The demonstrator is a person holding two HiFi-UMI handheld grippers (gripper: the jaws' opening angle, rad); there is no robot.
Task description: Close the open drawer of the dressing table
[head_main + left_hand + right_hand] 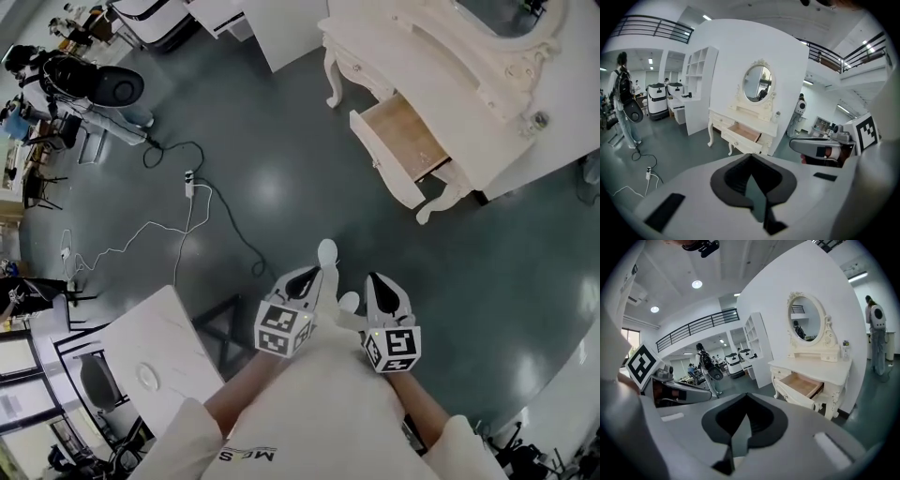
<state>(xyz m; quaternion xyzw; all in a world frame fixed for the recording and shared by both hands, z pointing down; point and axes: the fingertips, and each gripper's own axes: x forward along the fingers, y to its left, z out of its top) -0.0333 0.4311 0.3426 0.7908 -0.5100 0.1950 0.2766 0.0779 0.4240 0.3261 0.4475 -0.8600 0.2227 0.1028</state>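
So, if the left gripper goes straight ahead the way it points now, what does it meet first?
Probably the front of the open drawer of the dressing table; only floor lies between, though depth is unclear.

Bright white hall with a glossy grey-green floor [281,159]
Round ceiling lights [697,284] shine above a railed balcony [693,326]; white shelving [697,70] stands beside a partition wall [736,56].

Premises read as an indoor test hall or robotics lab, not a home: polished grey floor [281,141] with a power strip [188,182] lying on it, mezzanine railing [698,326], wheeled machines [657,98]. The dressing table [813,373] stands against a freestanding white partition [736,56].
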